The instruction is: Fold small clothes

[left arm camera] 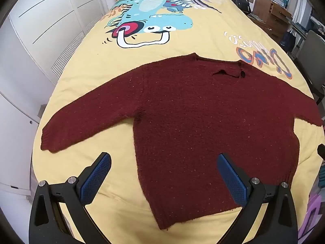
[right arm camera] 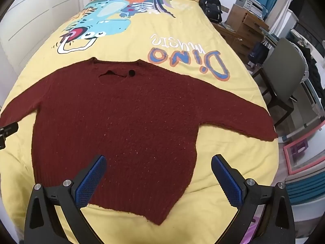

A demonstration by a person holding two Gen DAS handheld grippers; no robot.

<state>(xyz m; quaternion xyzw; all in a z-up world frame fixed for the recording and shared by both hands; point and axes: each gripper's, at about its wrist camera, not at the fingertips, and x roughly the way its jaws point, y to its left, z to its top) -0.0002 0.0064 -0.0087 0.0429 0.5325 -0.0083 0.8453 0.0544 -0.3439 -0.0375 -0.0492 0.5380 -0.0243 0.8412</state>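
1 dark red sweater (left arm camera: pixel 203 126), 2 sleeves, lies flat on 1 bed (left arm camera: pixel 113 65). 2 tools: left tool (left arm camera: pixel 164 162), right tool (right arm camera: pixel 158 162). Right of bed: 1 black backpack (right arm camera: pixel 210 7), 1 grey chair (right arm camera: pixel 284 71), 1 wooden drawer unit (right arm camera: pixel 243 26).

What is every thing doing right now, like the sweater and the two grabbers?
Sweater: lying flat on the bed, sleeves spread out, not folded yet.
Left gripper: jaws open, holding nothing, above the sweater's hem.
Right gripper: jaws open, holding nothing, above the sweater's hem.
Bedspread: spread smooth under the sweater.
Backpack: sitting beside the bed's far corner.
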